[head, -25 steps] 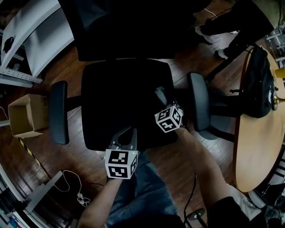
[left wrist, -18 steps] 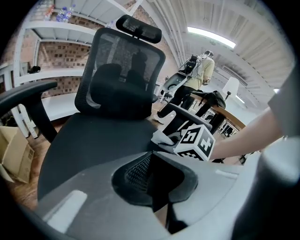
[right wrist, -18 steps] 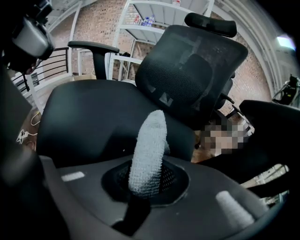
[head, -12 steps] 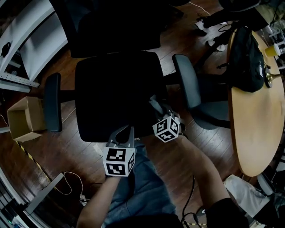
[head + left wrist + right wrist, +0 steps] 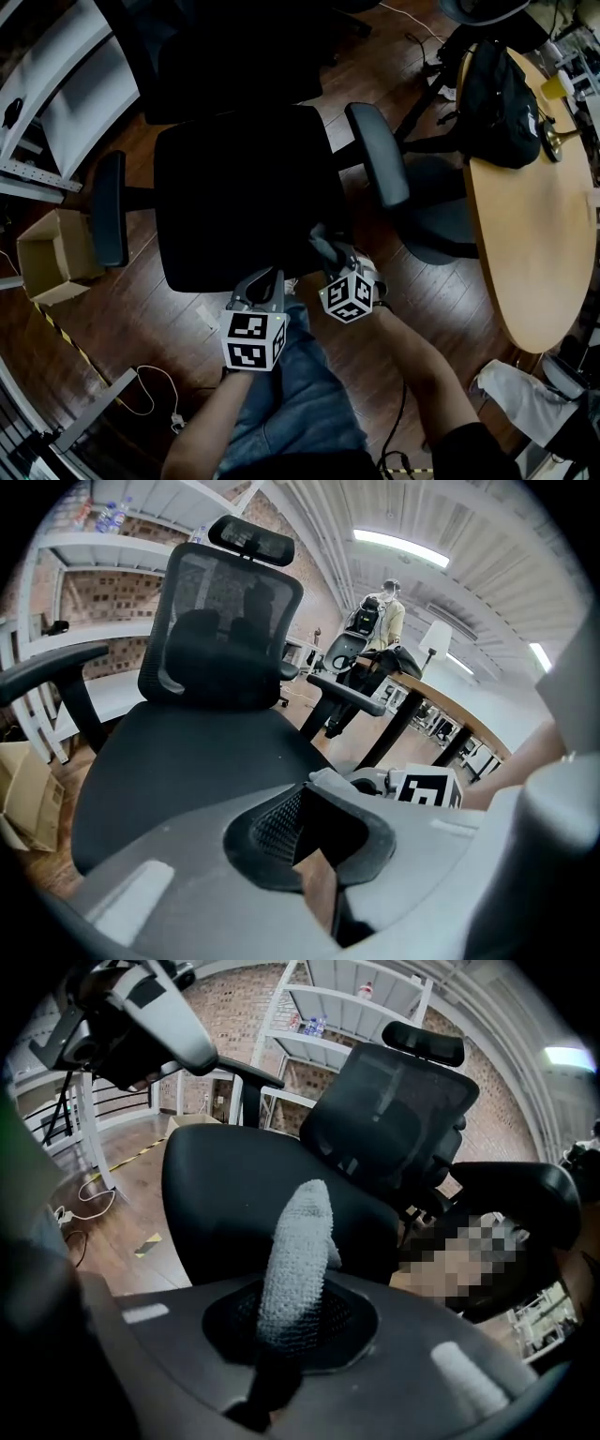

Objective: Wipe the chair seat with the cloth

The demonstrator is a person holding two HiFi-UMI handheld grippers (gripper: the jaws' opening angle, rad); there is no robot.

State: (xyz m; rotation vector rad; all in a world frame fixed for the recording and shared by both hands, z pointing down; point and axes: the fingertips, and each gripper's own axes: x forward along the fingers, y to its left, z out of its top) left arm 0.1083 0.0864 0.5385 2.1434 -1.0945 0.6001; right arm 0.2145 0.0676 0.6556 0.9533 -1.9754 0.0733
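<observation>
The black office chair's seat [image 5: 239,192] fills the middle of the head view, between its two armrests [image 5: 110,220] [image 5: 377,166]. My right gripper [image 5: 321,246] hovers at the seat's front right corner, shut on a grey knitted cloth [image 5: 295,1260] that sticks up out of its jaws toward the seat [image 5: 234,1194]. My left gripper [image 5: 262,279] is at the seat's front edge, jaws together with nothing in them [image 5: 305,803]. The mesh backrest [image 5: 225,630] rises beyond the seat [image 5: 187,761].
A round wooden table [image 5: 525,234] with a black bag [image 5: 497,89] and a yellow cup [image 5: 555,86] stands to the right. At the left are a cardboard box [image 5: 52,258] and white shelving [image 5: 66,84]. A cable [image 5: 155,394] lies on the wooden floor. A person [image 5: 384,621] stands far off.
Both grippers have drawn back toward the seat's front edge. The right one, still with the cloth, has left the seat's right side for its front right corner.
</observation>
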